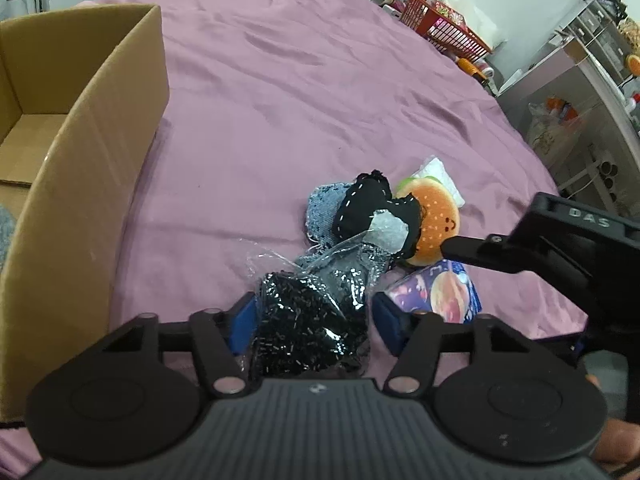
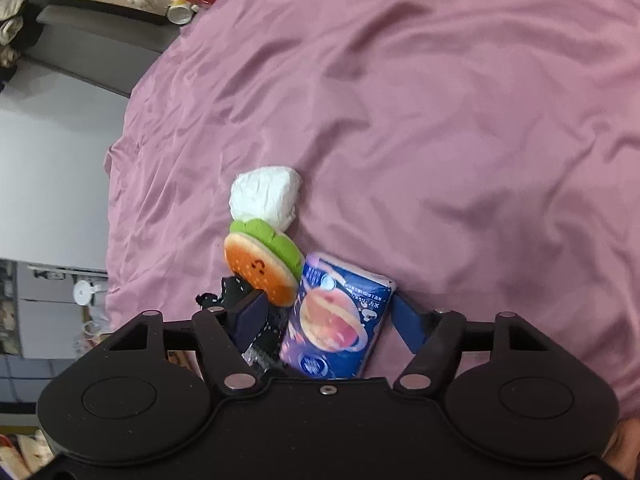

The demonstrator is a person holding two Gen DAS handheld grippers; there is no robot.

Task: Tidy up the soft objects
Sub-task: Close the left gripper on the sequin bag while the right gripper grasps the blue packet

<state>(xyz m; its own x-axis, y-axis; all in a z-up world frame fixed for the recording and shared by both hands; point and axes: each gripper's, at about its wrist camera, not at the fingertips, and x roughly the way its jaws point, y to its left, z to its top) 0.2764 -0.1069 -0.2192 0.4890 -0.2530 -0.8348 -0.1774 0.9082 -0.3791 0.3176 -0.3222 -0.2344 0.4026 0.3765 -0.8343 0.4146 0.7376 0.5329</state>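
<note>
Far bed: the pink sheet (image 1: 288, 92) lies bare and wide beyond the pile, open to pass over.
Left side: the box (image 1: 92, 168) wall stands tall beside the left gripper (image 1: 312, 316); its top is open.
Between box and pile: a bare strip of sheet.
Pile: bag (image 1: 316, 320), black cloth (image 1: 360, 208), burger toy (image 1: 436, 220), tissue pack (image 2: 336, 320) and white bundle (image 2: 266, 196) crowd together, touching.
Right of pile: the right gripper (image 2: 324, 316) reaches in, blocking that side.
Bed edge: red basket (image 1: 444, 24) and clutter, well apart.
</note>
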